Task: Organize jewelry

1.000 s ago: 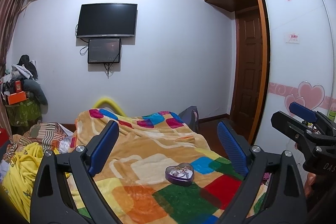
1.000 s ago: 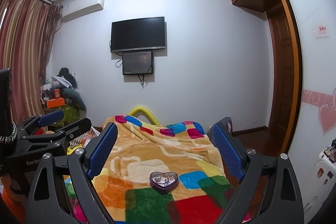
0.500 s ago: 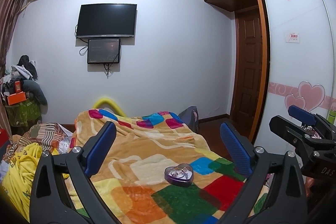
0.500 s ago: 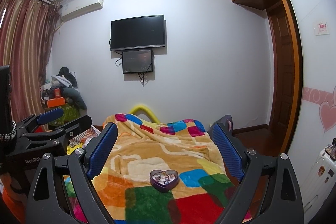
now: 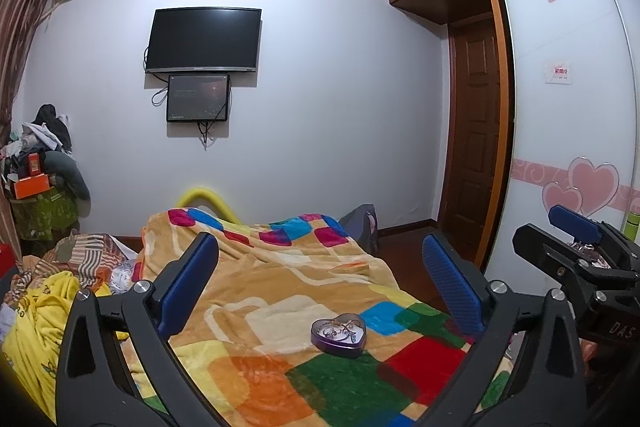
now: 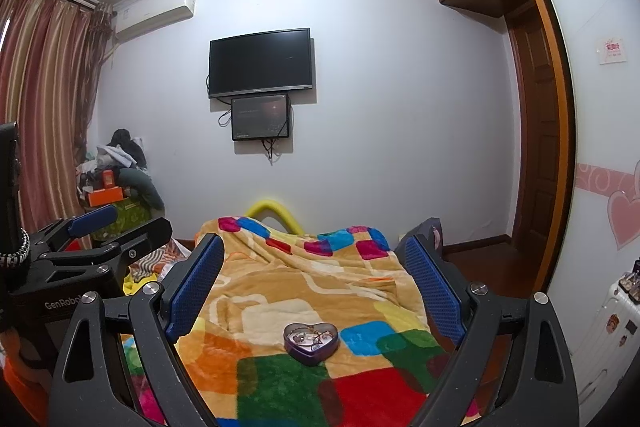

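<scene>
Bedroom setup, with a bed under a bright patchwork blanket filling most of both views. Left gripper has its blue pads spread wide with nothing between them, hovering above the blanket. Right gripper is spread wide too and also holding nothing. Sitting on the blanket, ahead of both grippers and touching neither, is a small purple heart-shaped tin with its lid off and a tangle of jewelry inside. Beyond the tin, on the far wall, hangs a dark TV.
</scene>
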Tool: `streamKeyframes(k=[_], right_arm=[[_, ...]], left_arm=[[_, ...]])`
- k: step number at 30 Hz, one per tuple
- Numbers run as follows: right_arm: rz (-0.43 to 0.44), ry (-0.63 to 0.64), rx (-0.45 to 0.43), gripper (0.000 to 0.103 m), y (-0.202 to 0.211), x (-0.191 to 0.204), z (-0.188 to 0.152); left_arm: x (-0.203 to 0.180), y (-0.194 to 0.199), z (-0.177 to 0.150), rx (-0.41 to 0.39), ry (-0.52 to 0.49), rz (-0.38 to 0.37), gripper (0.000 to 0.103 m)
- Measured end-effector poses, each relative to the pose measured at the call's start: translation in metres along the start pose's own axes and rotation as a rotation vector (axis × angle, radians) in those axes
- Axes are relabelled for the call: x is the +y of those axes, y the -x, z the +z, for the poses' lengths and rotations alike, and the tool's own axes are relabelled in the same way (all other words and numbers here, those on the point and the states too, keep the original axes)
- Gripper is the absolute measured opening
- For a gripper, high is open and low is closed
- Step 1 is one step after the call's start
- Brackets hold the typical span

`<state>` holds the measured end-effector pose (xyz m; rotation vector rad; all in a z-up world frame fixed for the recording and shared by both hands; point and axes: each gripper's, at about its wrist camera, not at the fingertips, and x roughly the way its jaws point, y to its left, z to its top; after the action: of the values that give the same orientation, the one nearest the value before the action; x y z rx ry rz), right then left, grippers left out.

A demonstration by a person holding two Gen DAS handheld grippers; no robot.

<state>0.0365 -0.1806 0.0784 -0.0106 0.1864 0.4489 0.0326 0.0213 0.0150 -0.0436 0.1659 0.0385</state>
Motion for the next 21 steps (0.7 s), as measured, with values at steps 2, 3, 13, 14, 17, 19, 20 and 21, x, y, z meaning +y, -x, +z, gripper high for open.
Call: streamKeyframes(k=[2, 3, 13, 14, 17, 19, 20, 21], right_arm=[[0.000, -0.001, -0.001, 0.090, 0.0001, 0.0000, 0.0000], [0.000, -0.002, -0.002, 0.090, 0.0008, -0.0001, 0.0006], [-0.009, -0.007, -0.004, 0.090, 0.0016, -0.0004, 0.0020], [-0.011, -0.009, -0.004, 0.090, 0.0016, -0.0004, 0.0022], [-0.011, -0.014, -0.004, 0.090, 0.0017, -0.0019, 0.0018], [-0.011, -0.014, -0.002, 0.090, 0.0016, -0.0022, 0.0011], [-0.010, -0.014, -0.002, 0.091, 0.0015, -0.0023, 0.0009], [-0.010, -0.014, -0.001, 0.091, 0.0010, -0.0024, 0.0008]], left_arm=[[0.0005, -0.0007, 0.0005, 0.006, -0.002, -0.006, 0.103], [0.0005, -0.0005, 0.0004, 0.008, -0.002, -0.011, 0.103], [0.0016, -0.0006, -0.0004, 0.024, 0.013, -0.039, 0.103], [0.0023, -0.0006, -0.0001, 0.025, 0.016, -0.040, 0.103], [0.0034, -0.0008, 0.0004, 0.027, 0.025, -0.043, 0.103], [0.0041, -0.0008, 0.0000, 0.027, 0.024, -0.041, 0.103], [0.0038, -0.0007, -0.0001, 0.028, 0.022, -0.041, 0.103], [0.0036, -0.0004, -0.0004, 0.028, 0.020, -0.040, 0.103]])
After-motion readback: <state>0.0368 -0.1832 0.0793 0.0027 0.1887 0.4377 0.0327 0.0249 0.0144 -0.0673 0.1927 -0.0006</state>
